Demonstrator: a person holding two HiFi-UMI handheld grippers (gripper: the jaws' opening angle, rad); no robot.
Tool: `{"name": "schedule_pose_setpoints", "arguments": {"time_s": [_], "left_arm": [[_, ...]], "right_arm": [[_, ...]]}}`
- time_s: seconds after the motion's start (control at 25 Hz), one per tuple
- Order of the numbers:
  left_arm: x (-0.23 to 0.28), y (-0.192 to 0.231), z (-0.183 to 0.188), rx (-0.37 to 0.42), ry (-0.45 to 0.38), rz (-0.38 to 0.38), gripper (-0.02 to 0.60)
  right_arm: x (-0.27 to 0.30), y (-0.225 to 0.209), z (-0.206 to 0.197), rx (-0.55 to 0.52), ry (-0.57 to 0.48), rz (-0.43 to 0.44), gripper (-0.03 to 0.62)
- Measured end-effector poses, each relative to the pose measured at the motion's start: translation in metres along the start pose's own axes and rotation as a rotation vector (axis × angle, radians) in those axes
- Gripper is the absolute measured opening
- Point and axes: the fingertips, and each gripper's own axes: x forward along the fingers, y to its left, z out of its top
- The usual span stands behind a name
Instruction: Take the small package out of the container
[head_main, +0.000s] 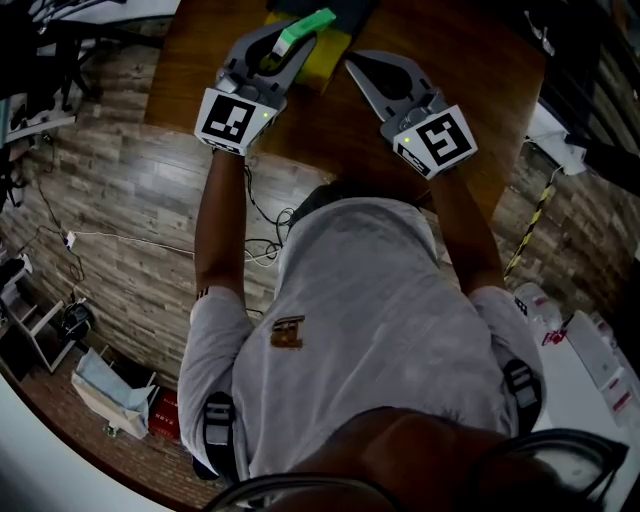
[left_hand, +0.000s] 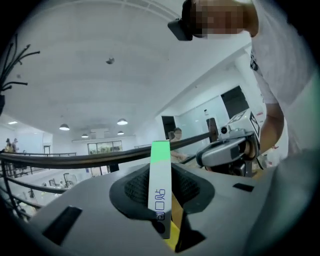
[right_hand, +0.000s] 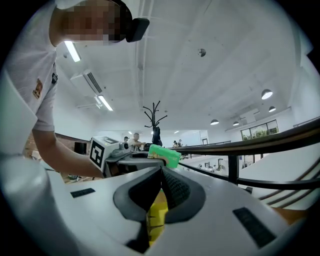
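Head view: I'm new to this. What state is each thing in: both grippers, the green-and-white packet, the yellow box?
Left gripper: shut on the small package.
Small package: clamped edge-on, green end sticking out, out of the container.
Right gripper: jaws together at the tips, nothing seen held.
Yellow container: lying on the wooden table, partly hidden.

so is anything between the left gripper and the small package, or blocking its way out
Nothing visible. The left gripper is shut on the small package, holding it above the yellow container with open air around it.
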Motion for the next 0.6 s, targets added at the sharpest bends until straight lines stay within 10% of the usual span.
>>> {"name": "schedule_pose_setpoints", "arguments": {"time_s": [0.6], "left_arm": [[-0.052, -0.027, 0.057, -0.128, -0.257, 0.183, 0.106]], "right_arm": [[-0.016, 0.024, 0.029, -0.005, -0.072, 0.014, 0.032]]}}
